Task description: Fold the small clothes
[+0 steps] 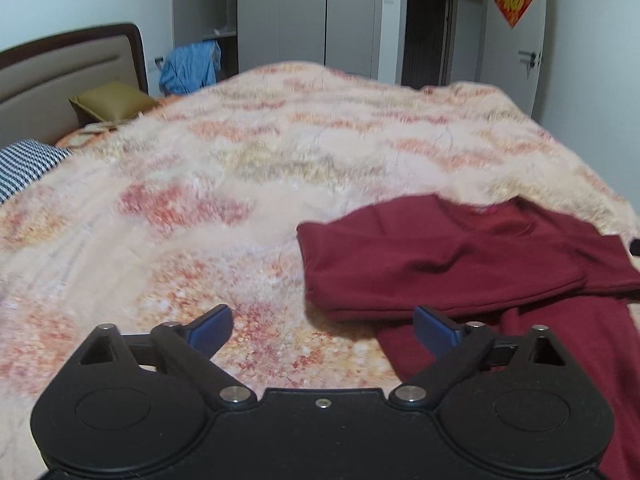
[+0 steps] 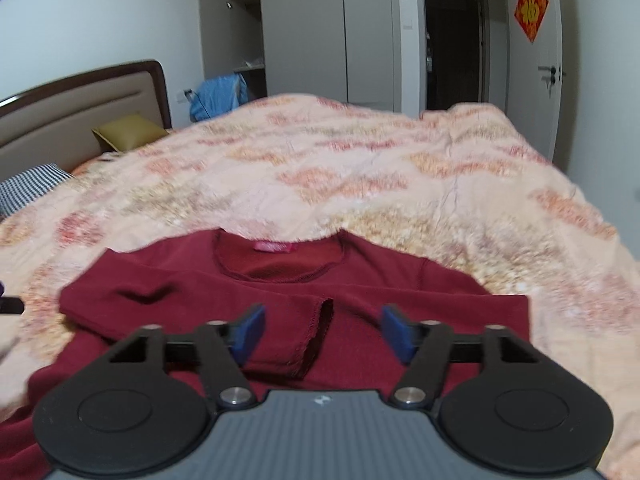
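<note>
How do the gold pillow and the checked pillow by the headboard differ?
The gold pillow is plain and shiny; the checked pillow is black-and-white patterned. The gold pillow lies nearer the far side of the bed, the checked pillow nearer the camera and cut off by the frame edge. Both lie beside the headboard, clear of the maroon shirt.

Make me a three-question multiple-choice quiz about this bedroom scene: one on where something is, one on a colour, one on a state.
1. Where does the shirt lie?
A. on the bed
B. on the floor
C. in the wardrobe

2. What colour is the shirt?
A. blue
B. dark red
C. white

3. How does the right claw stand?
A. shut on a sleeve
B. shut, empty
C. open, empty

Answers: 1 A, it is spread on the bed. 2 B, its cloth is dark red all over. 3 C, its blue pads stand apart above the sleeve cuff, pressing on nothing.
</note>
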Demonstrator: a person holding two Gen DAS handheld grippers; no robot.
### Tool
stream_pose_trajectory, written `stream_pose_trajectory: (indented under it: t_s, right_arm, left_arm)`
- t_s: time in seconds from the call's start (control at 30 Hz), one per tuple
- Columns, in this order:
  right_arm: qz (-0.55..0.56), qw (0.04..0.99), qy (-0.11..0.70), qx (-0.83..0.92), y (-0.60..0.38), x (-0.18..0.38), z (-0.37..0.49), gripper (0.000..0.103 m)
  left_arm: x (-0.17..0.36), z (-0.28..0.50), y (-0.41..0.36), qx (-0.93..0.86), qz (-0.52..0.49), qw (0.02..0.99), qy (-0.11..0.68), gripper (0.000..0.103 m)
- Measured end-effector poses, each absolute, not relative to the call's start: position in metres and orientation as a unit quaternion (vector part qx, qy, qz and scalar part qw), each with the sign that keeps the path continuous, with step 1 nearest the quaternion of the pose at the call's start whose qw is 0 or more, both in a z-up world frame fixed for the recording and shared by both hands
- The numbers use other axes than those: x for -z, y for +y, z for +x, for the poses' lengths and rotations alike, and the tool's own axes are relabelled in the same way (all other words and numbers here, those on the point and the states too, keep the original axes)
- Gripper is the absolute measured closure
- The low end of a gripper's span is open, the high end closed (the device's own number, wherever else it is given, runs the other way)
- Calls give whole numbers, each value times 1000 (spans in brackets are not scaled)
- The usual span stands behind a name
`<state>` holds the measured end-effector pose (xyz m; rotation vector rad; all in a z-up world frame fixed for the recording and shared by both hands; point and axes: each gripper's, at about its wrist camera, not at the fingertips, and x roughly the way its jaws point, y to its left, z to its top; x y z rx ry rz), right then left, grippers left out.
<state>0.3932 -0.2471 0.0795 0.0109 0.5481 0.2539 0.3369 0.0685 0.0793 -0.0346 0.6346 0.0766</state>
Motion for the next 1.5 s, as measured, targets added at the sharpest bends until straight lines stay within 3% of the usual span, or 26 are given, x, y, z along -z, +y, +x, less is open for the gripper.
stream_pose_trajectory:
  t_s: [0.1, 0.17, 0.33, 0.57, 0.77, 1.03, 1.13, 1.23, 1.3, 1.4, 1.5]
  right_arm:
    - [9, 959, 247, -136, -253, -95, 354, 4]
    - [18, 961, 233, -145, -257, -102, 326, 0]
    - [40, 957, 225, -178, -262, -104, 262, 0]
    - [23, 961, 220, -166, -257, -69, 177, 0]
    - [106, 962, 239, -84, -261, -13, 129, 0]
    - [198, 941, 262, -85, -268, 26, 121, 3]
    - [175, 946, 262, -79, -260, 26, 125, 13]
    - [171, 946, 267, -72, -258, 28, 126, 41]
    - [164, 946, 272, -65, -257, 31, 126, 79]
    - [163, 946, 270, -77, -265, 31, 124, 89]
    - [172, 945, 266, -79, -278, 26, 118, 90]
  left_arm:
    - [-99, 307, 65, -41, -19, 957, 287, 1]
    - [-107, 287, 65, -34, -28, 958, 282, 1]
    - [-102, 235, 62, -20, -44, 959, 279, 1]
    - [-45, 191, 56, 10, -61, 951, 303, 1]
    - [5, 177, 52, 6, -73, 938, 339, 1]
    - [18, 174, 36, 17, -4, 936, 352, 1]
    - [21, 173, 40, 17, -24, 936, 351, 1]
    - [20, 172, 44, 22, -39, 937, 345, 1]
    - [18, 170, 47, 23, -45, 940, 337, 1]
    - [14, 168, 50, 25, -45, 945, 323, 1]
    - [11, 166, 53, 33, -52, 946, 318, 1]
